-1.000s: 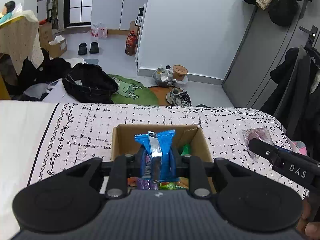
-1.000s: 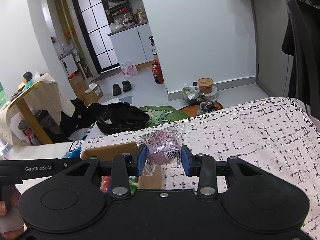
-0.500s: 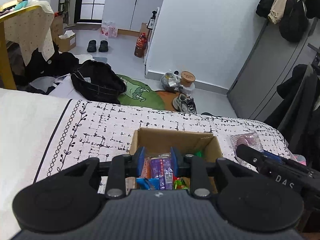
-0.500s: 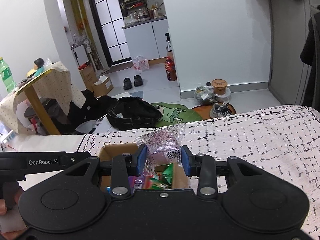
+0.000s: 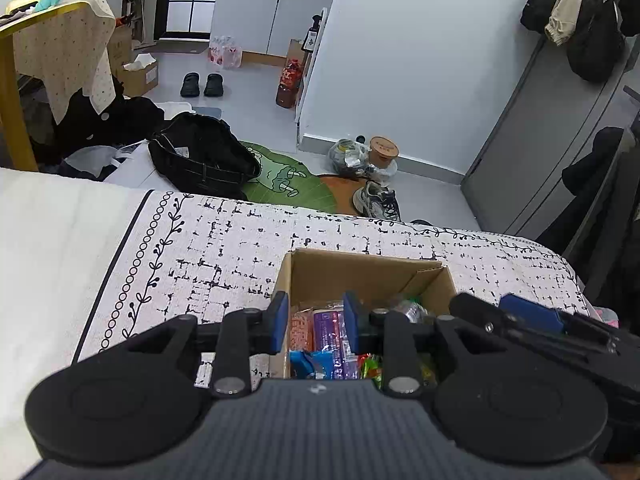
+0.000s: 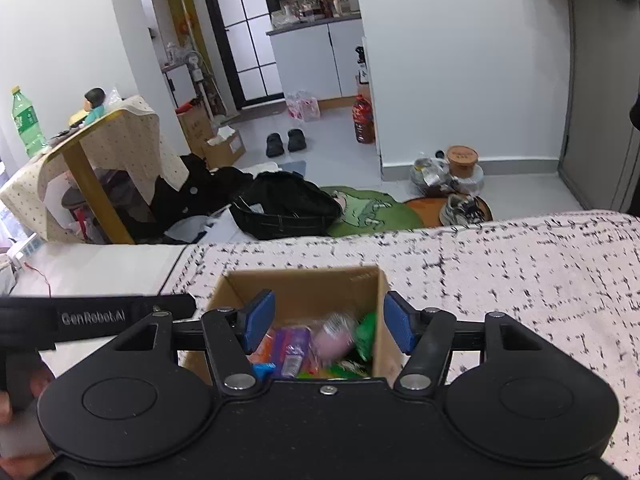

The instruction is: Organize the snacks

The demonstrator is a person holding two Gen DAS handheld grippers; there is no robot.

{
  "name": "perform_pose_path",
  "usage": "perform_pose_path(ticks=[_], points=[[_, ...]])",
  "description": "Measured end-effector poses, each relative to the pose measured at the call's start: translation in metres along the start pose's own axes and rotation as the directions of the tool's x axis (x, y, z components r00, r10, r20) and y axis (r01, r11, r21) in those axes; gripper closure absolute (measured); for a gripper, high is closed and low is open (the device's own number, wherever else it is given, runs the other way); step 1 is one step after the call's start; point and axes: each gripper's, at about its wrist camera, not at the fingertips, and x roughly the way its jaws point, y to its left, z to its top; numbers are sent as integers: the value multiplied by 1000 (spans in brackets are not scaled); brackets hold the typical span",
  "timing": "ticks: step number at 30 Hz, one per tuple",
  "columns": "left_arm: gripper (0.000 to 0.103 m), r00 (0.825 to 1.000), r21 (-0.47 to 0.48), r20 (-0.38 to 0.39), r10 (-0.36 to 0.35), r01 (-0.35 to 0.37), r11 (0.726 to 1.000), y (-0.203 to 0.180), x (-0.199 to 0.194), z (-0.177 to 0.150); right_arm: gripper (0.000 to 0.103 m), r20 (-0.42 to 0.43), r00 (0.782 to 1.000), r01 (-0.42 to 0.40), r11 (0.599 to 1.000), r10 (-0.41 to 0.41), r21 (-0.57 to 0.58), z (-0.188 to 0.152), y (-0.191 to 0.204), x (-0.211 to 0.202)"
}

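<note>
- Black-and-white blanket (image 5: 224,256) covers bed; brown box (image 5: 360,272) sits on it w/ snacks inside.
- Left gripper (image 5: 314,328) above box, jaws opening, nothing between pads.
- Right gripper (image 6: 326,322) above box too, jaws opening wide, empty.
- Pink snack pack (image 6: 334,338), blurry, lies in box under right gripper, not touching pads.
</note>
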Motion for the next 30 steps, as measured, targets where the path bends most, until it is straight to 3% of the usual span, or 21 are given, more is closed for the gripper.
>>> perform_pose_path(ticks=[7, 16, 21, 30], points=[[53, 1000, 32, 9, -12, 12, 999, -9, 0, -1, 43, -22, 999, 29, 999, -29, 22, -3, -9, -10], [33, 997, 80, 26, -70, 68, 994, -29, -2, 7, 37, -44, 997, 71, 997, -70, 34, 1, -29, -33], [24, 994, 125, 24, -110, 106, 986, -44, -11, 13, 34, -53, 995, 91, 994, -88, 56, 4, -40, -53], [13, 993, 159, 20, -112, 108, 981, -54, -35, 12, 18, -54, 991, 128, 989, -124, 70, 14, -57, -98]])
